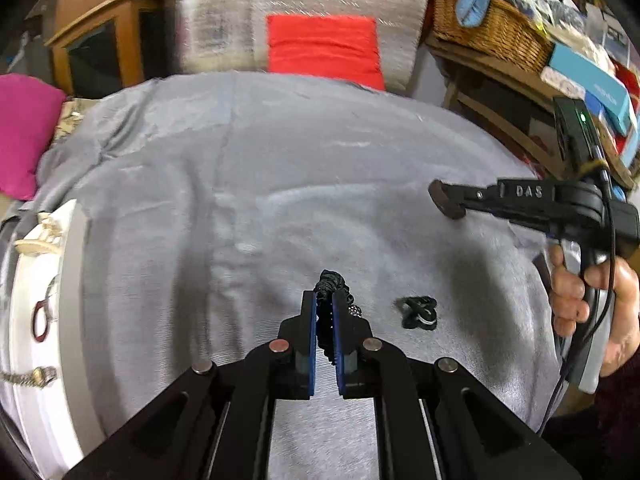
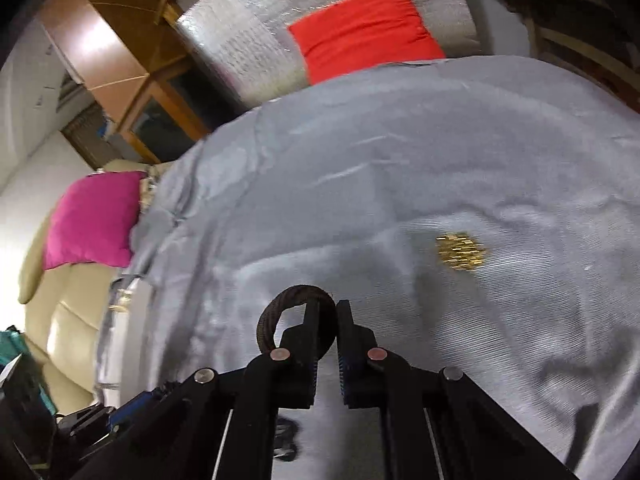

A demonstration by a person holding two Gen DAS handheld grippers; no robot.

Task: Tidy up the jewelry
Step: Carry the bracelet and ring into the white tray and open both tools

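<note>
Between the closed blue-padded jaws of the left gripper (image 1: 325, 312), a black braided cord bracelet with small metal beads (image 1: 332, 286) is pinched above the wrinkled grey cloth (image 1: 240, 184) covering the table. The right gripper (image 2: 328, 320) is likewise clamped, on a dark brown woven ring-shaped bangle (image 2: 280, 304). On the cloth lie a small black knotted piece (image 1: 418, 312) and a heap of gold chain (image 2: 460, 251), while a white tray (image 1: 72, 280) at the left edge holds more jewelry.
</note>
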